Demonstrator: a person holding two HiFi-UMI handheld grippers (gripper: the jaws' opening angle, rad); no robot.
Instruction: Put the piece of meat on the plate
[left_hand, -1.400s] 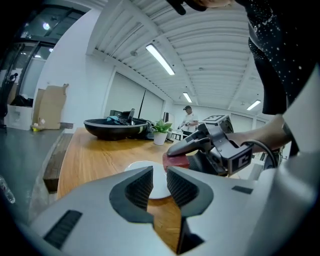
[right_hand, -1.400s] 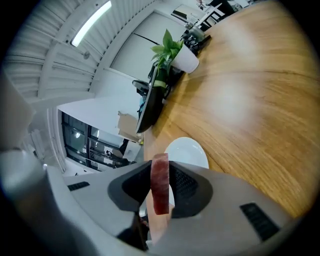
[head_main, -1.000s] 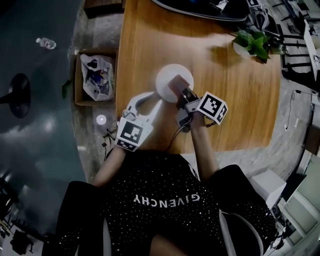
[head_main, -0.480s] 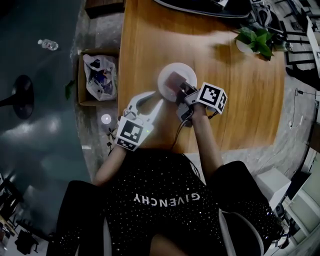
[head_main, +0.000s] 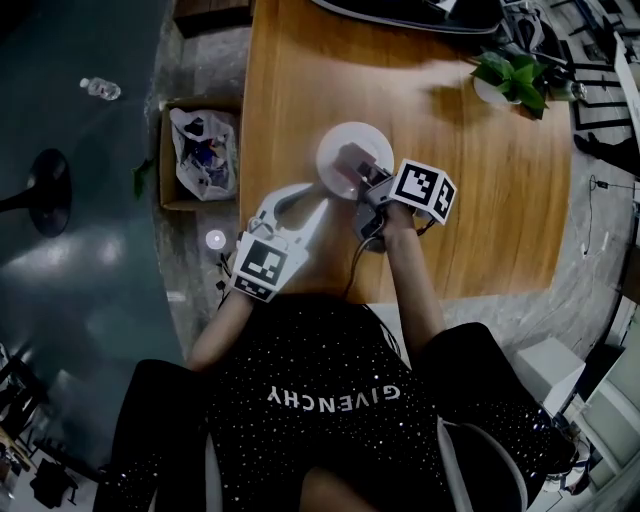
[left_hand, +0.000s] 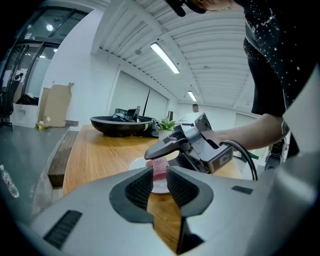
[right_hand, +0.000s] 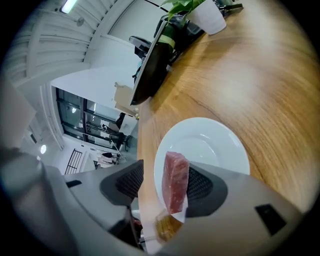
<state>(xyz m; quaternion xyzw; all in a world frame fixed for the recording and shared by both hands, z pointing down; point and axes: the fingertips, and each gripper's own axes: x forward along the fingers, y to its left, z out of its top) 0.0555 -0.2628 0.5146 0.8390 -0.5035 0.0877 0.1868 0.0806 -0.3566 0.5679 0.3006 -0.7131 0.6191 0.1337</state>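
A reddish block of meat (right_hand: 175, 180) stands on edge at the near rim of the white plate (right_hand: 210, 145) on the wooden table. My right gripper (right_hand: 165, 185) has just been opening; its jaws stand apart with the meat between them, a clear gap on one side. In the head view the meat (head_main: 355, 163) lies on the plate (head_main: 340, 143), the right gripper (head_main: 366, 180) right behind it. My left gripper (head_main: 300, 207) hovers open and empty at the table's near left edge, pointed toward the plate (left_hand: 137, 162) and meat (left_hand: 161, 169).
A potted plant (head_main: 510, 85) in a white pot stands at the far right of the table (head_main: 300, 80). A dark tray (head_main: 420, 15) lies at the far end. Left of the table, on the floor, sit a cardboard box with a plastic bag (head_main: 200, 150) and a bottle (head_main: 105, 88).
The right gripper's jaws have spread apart and let go of the meat, which now rests on the plate. The left gripper has stayed put.
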